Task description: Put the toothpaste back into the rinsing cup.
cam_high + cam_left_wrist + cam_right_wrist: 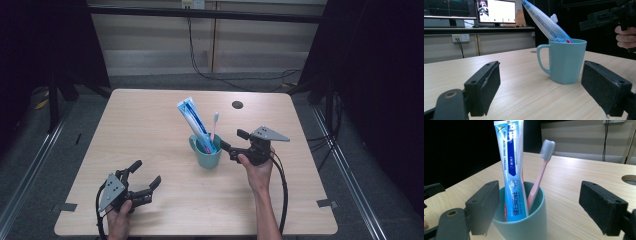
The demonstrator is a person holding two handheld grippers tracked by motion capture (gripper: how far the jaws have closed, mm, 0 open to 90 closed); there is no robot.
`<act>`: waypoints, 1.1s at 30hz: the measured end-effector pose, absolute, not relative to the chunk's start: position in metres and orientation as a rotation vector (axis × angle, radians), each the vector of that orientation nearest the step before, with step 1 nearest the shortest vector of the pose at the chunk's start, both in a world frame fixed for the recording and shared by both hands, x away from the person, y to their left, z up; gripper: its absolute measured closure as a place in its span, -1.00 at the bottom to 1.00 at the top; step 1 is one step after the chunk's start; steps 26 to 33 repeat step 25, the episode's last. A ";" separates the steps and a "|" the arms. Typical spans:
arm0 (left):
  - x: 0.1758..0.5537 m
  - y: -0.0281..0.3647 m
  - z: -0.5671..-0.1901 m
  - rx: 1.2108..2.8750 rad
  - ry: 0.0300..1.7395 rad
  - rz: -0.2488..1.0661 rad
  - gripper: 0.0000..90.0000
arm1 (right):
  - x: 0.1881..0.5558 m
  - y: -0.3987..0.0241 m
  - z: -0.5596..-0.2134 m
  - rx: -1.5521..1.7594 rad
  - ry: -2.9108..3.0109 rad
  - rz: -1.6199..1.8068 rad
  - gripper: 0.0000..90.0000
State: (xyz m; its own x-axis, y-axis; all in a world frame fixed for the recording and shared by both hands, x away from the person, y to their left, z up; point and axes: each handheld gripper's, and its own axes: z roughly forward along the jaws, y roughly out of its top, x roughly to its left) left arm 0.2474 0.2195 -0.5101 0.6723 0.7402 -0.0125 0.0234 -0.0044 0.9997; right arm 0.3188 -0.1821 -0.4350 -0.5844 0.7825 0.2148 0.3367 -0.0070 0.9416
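The right gripper [232, 141] sits just to the right of the teal mug [206, 152], its two black jaws spread wide and pointing at the mug's side with nothing pressed between their pads; in the right gripper view the mug [521, 225] stands in the gap between the jaws, close in front, and the pads are clear of its wall. A hand [256, 170] grips this gripper from below, and its cable trails back toward the near edge of the table [150, 130]. The mug stands upright near the middle of the table, its handle turned to the left in the high view. Inside it a blue-and-white toothpaste tube [194, 121] leans up and to the left past the rim, and a pink toothbrush [214, 126] with white bristles stands beside the tube on its right, more nearly upright. The left gripper [148, 176] lies well to the left of the mug and nearer the table's front edge, held by the other hand [120, 216]; its jaws are also wide apart and empty, aimed toward the mug [564, 61], which shows beyond them in the left gripper view. A small dark round hole [237, 105] sits in the tabletop beyond the mug, to its right.
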 end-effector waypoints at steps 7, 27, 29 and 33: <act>0.247 0.220 -0.510 1.486 0.669 0.638 -0.65 | 0.310 -0.192 -0.437 1.175 1.882 1.606 -0.68; 0.247 0.220 -0.510 1.484 0.669 0.640 -0.65 | 0.284 -0.207 -0.450 1.204 1.875 1.501 -0.69; 0.247 0.220 -0.510 1.484 0.669 0.640 -0.65 | 0.284 -0.207 -0.450 1.204 1.875 1.501 -0.69; 0.247 0.220 -0.510 1.484 0.669 0.640 -0.65 | 0.284 -0.207 -0.450 1.204 1.875 1.501 -0.69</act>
